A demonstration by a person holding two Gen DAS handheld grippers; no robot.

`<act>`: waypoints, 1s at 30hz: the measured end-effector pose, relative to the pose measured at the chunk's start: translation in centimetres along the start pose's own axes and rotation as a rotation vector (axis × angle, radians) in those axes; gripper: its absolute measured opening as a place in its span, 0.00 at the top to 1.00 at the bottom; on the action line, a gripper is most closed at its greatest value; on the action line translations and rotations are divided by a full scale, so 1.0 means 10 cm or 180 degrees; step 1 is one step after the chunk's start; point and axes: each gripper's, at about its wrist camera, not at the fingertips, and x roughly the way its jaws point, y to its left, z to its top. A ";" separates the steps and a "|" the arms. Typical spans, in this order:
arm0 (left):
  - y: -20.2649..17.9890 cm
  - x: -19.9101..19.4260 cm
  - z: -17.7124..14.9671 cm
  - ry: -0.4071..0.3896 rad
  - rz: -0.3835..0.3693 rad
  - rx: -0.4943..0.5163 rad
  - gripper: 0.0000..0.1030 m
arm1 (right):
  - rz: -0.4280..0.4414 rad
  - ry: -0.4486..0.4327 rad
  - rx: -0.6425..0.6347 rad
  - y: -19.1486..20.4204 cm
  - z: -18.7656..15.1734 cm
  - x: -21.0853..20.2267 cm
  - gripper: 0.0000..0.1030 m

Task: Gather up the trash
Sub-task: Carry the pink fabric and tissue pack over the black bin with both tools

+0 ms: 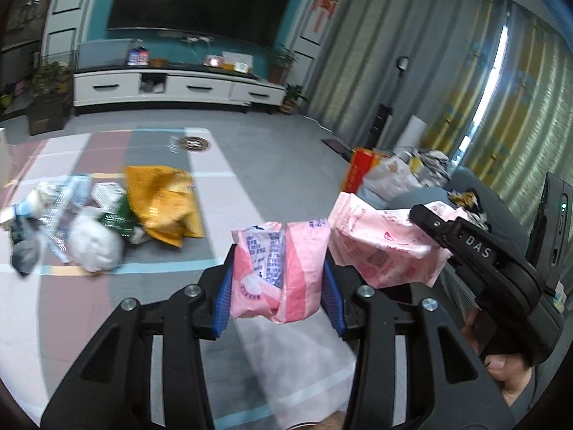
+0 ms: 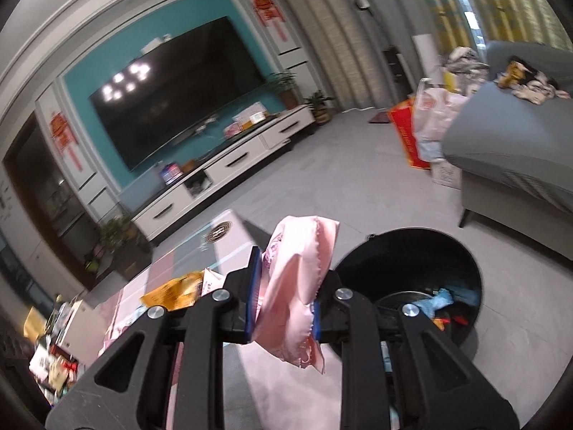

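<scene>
Your left claw (image 1: pixel 279 279) is closed partway on a pink wrapper with blue print (image 1: pixel 277 272), its blue pads pressing both sides of the crumpled middle. Your right claw (image 2: pixel 284 301) is nearly closed on a paler pink wrapper (image 2: pixel 297 286), which also shows in the left view, off to the right (image 1: pixel 379 243). Both look like thin, empty plastic film: very light, soft, easily crushed and somewhat slick, so they likely flutter or slide out if you loosen your squeeze. Grip where the film bunches thick, not at a loose edge. The black bin (image 2: pixel 408 272) stands open just right of your right claw, with scraps already inside. More trash, including a yellow bag (image 1: pixel 164 204), lies on the floor mat (image 1: pixel 107 304).
</scene>
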 end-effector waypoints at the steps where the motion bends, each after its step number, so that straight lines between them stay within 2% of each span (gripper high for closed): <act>1: -0.07 0.05 -0.01 0.0027 -0.0041 0.0024 0.57 | -0.0074 -0.0017 0.0047 -0.08 0.01 -0.01 0.77; 9: -0.47 0.41 -0.07 0.0248 -0.0293 0.0193 0.57 | -0.0482 -0.0078 0.0366 -0.57 0.02 -0.01 0.77; 16: -0.66 0.71 -0.14 0.0480 -0.0510 0.0222 0.57 | -0.0696 -0.0018 0.0527 -0.87 -0.01 0.04 0.77; 26: -0.81 1.08 -0.26 0.0766 -0.0729 0.0239 0.57 | -0.0935 0.0055 0.0673 -1.08 -0.06 0.09 0.76; 30: -0.87 1.24 -0.28 0.0856 -0.0747 0.0303 0.57 | -0.1008 0.0100 0.0707 -1.14 -0.07 0.14 0.76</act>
